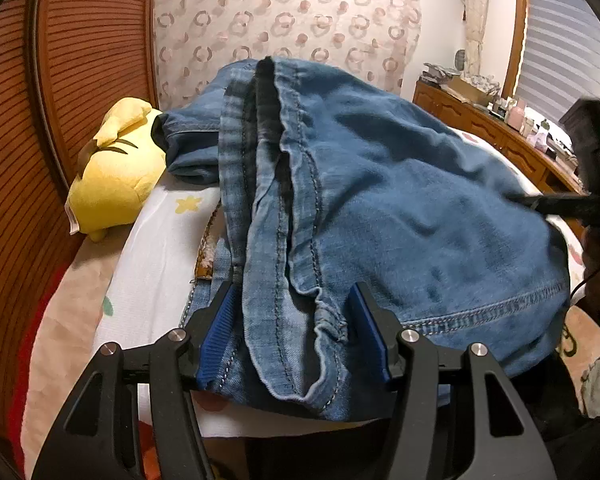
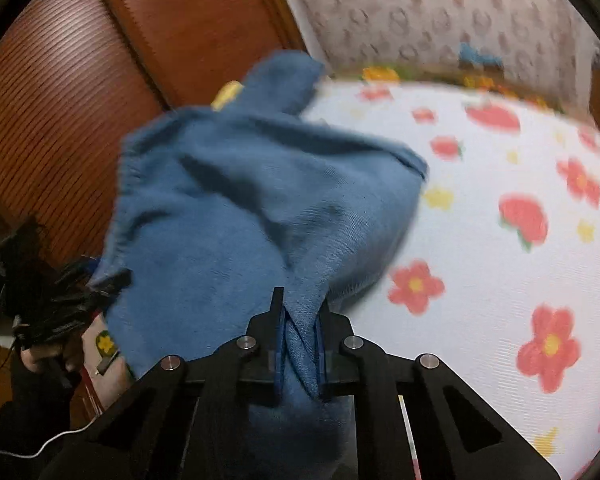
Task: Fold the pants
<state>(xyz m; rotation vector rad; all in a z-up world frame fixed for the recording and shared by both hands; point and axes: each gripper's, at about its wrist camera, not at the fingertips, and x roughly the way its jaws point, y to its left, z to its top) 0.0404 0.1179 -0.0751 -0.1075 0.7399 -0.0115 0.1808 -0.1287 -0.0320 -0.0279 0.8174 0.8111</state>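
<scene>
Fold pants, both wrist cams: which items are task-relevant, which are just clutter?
In play:
- jeans
- left gripper, jaws apart around a bunched seam
- right gripper, clamped on a denim fold
- floral bedspread, the work surface

Clutter:
- yellow plush toy
- wooden dresser with items on top

We count one pair of blue jeans (image 1: 400, 200), two grippers, left (image 1: 292, 332) and right (image 2: 300, 320), one yellow plush toy (image 1: 116, 172), one floral bedsheet (image 2: 480, 260).
</scene>
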